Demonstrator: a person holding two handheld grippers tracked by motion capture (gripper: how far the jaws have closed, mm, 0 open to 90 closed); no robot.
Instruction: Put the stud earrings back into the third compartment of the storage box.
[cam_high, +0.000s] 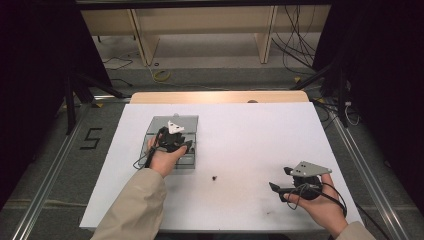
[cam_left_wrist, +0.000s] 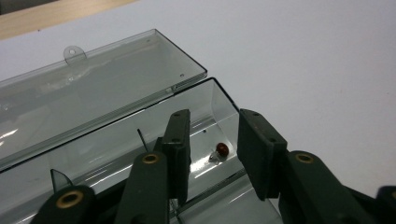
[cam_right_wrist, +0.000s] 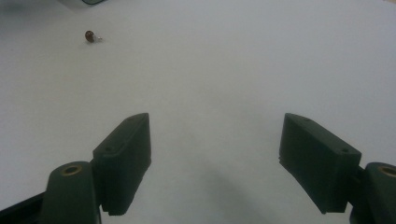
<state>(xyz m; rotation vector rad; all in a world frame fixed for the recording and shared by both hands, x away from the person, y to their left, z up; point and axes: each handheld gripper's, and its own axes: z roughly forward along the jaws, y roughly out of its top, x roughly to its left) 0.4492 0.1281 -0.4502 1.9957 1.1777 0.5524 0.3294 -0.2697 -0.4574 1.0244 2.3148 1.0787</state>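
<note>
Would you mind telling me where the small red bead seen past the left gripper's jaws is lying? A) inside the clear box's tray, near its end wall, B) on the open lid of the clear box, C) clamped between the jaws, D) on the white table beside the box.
A: in the left gripper view the red bead lies on the floor of the clear box, beyond the parted jaws of the left gripper, which do not touch it.

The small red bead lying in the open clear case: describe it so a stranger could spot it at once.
On the white table sits a clear plastic case, lid flung open. Inside its tray, just beyond the left gripper, lies a small red bead with a silvery stub; a similar bead lies outside on bare table.
</note>
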